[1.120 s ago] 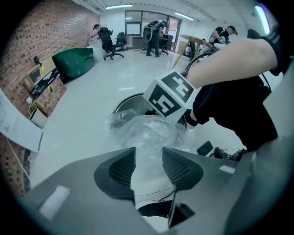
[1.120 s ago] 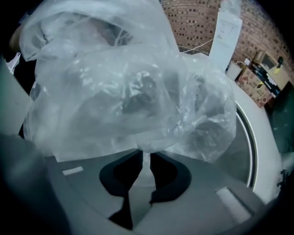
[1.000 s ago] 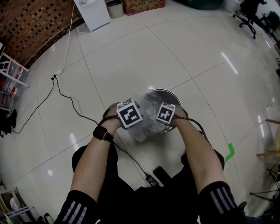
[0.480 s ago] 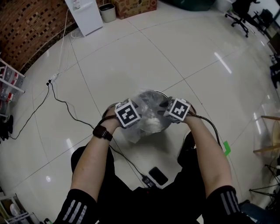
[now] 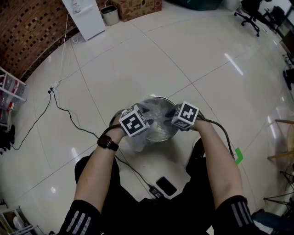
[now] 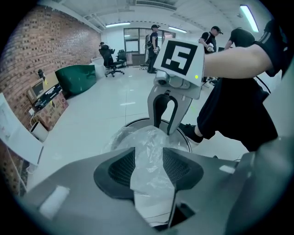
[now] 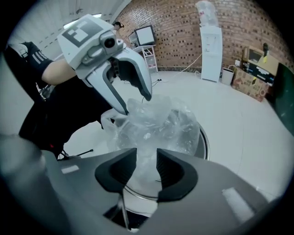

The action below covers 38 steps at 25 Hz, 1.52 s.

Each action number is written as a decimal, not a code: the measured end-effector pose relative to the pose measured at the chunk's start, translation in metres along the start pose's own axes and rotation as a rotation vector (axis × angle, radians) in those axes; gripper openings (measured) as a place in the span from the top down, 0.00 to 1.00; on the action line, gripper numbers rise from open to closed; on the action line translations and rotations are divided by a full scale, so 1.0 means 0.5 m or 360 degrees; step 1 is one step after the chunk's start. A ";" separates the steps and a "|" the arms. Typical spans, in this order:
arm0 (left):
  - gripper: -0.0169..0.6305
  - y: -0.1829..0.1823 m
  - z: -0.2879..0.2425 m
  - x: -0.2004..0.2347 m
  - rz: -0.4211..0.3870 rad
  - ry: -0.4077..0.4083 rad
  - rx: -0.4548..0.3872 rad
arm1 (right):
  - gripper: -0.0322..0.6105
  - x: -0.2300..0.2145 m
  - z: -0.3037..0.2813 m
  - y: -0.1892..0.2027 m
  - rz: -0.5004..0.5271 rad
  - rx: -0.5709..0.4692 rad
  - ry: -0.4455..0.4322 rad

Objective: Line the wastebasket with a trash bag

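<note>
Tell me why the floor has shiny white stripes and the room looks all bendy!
Head view: white glare streaks lie on the glossy floor, and the wide lens bows its tile lines. Left gripper view: dark rounded corners, and a bright ceiling lamp that makes such glare. Right gripper view: the clear trash bag sparkles with glints.

A clear, crinkled plastic bag (image 5: 154,120) glints above the polished metal rim of the wastebasket (image 5: 169,98), which stands on a glossy, smooth white tiled floor (image 5: 138,59). Beyond is a rough, matt brick wall (image 5: 27,32). The left gripper (image 6: 148,165) is matt grey plastic with ribbed black pads (image 6: 123,167). The sleeves (image 5: 85,215) are dark cloth.
</note>
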<state>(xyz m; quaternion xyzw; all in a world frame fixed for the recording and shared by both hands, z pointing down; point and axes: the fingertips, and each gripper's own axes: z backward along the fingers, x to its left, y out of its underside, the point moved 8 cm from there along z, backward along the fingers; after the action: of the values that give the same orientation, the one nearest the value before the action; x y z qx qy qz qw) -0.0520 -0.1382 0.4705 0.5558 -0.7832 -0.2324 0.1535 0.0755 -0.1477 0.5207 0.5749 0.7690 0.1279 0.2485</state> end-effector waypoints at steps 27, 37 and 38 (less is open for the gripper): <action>0.69 -0.060 0.004 -0.038 -0.0145 -0.0001 -0.0112 | 0.94 -0.038 0.045 -0.026 -0.0723 -0.0559 -0.0278; 0.70 -0.028 0.102 0.003 -0.0014 -0.0007 -0.0229 | 0.94 -0.046 0.173 0.006 -0.0587 -0.0427 0.0108; 0.71 -0.022 0.103 0.004 -0.0005 -0.0007 -0.0219 | 0.94 -0.045 0.185 0.013 -0.0563 -0.0394 0.0148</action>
<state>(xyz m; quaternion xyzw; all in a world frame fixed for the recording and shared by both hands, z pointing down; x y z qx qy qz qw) -0.0695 -0.1330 0.4211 0.5447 -0.7649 -0.2872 0.1891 0.1346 -0.1753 0.4512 0.3895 0.8469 0.2023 0.3001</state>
